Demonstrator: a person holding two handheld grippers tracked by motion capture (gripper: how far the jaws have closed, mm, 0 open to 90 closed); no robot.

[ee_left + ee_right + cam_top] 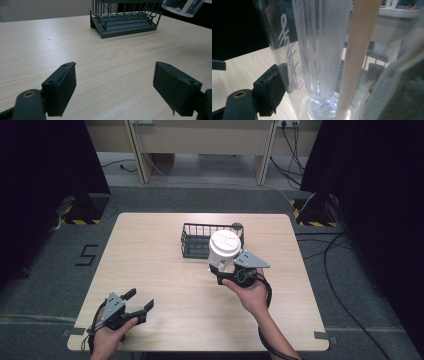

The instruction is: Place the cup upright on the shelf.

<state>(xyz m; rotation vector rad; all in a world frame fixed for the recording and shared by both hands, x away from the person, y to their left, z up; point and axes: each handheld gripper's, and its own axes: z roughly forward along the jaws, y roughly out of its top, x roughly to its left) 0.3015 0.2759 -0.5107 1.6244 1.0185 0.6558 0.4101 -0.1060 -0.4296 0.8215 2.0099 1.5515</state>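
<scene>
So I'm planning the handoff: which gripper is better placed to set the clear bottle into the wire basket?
Right. The right gripper holds the bottle beside the basket; the left gripper sits open, far off.

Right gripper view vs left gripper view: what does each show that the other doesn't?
Right gripper view alone: white script lettering and a slotted inner tube inside the clear bottle, held by the right tongs. Left gripper view alone: the open left tongs, and the bottle's base hanging in the air. Both: the wooden table and dark wire basket.
</scene>
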